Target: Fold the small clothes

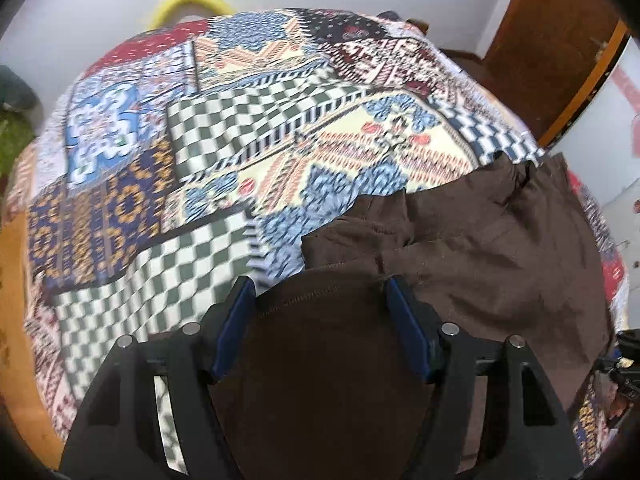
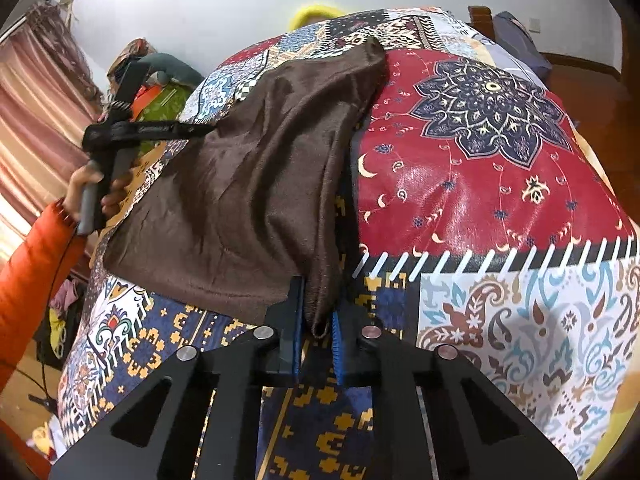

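Observation:
A dark brown garment (image 2: pixel 248 184) lies spread on the patterned tablecloth; it also shows in the left wrist view (image 1: pixel 480 248). My right gripper (image 2: pixel 316 320) is shut on a bunched corner of it at the near edge. My left gripper (image 1: pixel 320 292) has wide-set blue pads (image 1: pixel 234 320) with a stretch of the brown cloth's hemmed edge between them, and the fabric drapes back over the gripper body. In the right wrist view the left gripper (image 2: pixel 200 130) reaches the garment's left edge, held by a hand in an orange sleeve.
The patchwork tablecloth (image 2: pixel 500 184) covers the whole table (image 1: pixel 224 132). A yellow ring-shaped object (image 1: pixel 188 4) stands at the far edge. A wooden door (image 1: pixel 560 40) is at the right, curtains (image 2: pixel 36 92) and green and orange clutter (image 2: pixel 160 100) at the left.

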`<state>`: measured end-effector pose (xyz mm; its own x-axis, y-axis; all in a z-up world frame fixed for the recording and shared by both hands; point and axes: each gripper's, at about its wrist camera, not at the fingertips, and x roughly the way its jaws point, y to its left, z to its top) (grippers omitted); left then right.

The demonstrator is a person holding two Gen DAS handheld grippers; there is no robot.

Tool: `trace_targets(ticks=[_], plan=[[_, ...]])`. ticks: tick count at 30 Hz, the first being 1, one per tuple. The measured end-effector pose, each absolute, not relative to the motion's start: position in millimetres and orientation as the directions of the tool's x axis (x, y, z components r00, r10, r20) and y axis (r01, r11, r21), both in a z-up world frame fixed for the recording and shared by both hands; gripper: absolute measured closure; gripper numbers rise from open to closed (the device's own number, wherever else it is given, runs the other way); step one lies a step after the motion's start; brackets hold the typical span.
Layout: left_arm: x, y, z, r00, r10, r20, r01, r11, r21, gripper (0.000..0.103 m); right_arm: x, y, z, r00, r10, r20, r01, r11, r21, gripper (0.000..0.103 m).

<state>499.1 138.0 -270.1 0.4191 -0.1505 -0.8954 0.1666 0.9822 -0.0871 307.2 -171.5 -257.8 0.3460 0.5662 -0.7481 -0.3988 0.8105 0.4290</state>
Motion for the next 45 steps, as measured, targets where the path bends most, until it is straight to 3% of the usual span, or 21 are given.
trace_targets(ticks=[2, 4, 5, 7, 24, 30, 45], plan=[[504.8, 137.9, -275.2, 0.404, -0.177, -0.898, 0.174, 0.978, -0.115, 0.047, 307.7, -171.3, -257.6, 0.345, 0.568, -0.747, -0.408, 0.808, 0.425, 0.095], [508.7, 137.7, -276.7, 0.386, -0.219, -0.896, 0.172, 0.971, -0.163, 0.073, 310.1, -171.8, -257.5, 0.343, 0.571, -0.746, -0.411, 0.805, 0.428, 0.095], [509.8, 136.9, -276.4, 0.386, -0.218, -0.896, 0.166, 0.972, -0.165, 0.081, 311.4, -172.9, -257.4, 0.345, 0.573, -0.744, -0.408, 0.805, 0.430, 0.095], [509.0, 135.9, -276.2, 0.389, -0.203, -0.898, 0.158, 0.976, -0.152, 0.088, 315.0, -175.8, -257.0, 0.351, 0.573, -0.740, -0.401, 0.807, 0.434, 0.095], [383.5, 191.5, -265.6, 0.330, -0.078, -0.941, -0.074, 0.991, -0.108, 0.096, 404.6, -147.1, -221.2, 0.389, 0.510, -0.767, -0.458, 0.830, 0.319, 0.093], [328.5, 192.3, -269.4, 0.279, -0.112, -0.954, -0.116, 0.982, -0.149, 0.097, 399.2, -152.4, -202.7, 0.421, 0.530, -0.736, -0.427, 0.832, 0.354, 0.064], [250.3, 139.0, -245.0, 0.324, -0.226, -0.919, -0.080, 0.961, -0.264, 0.098, 305.3, -123.4, -216.7, 0.263, 0.556, -0.788, -0.496, 0.779, 0.384, 0.063]])
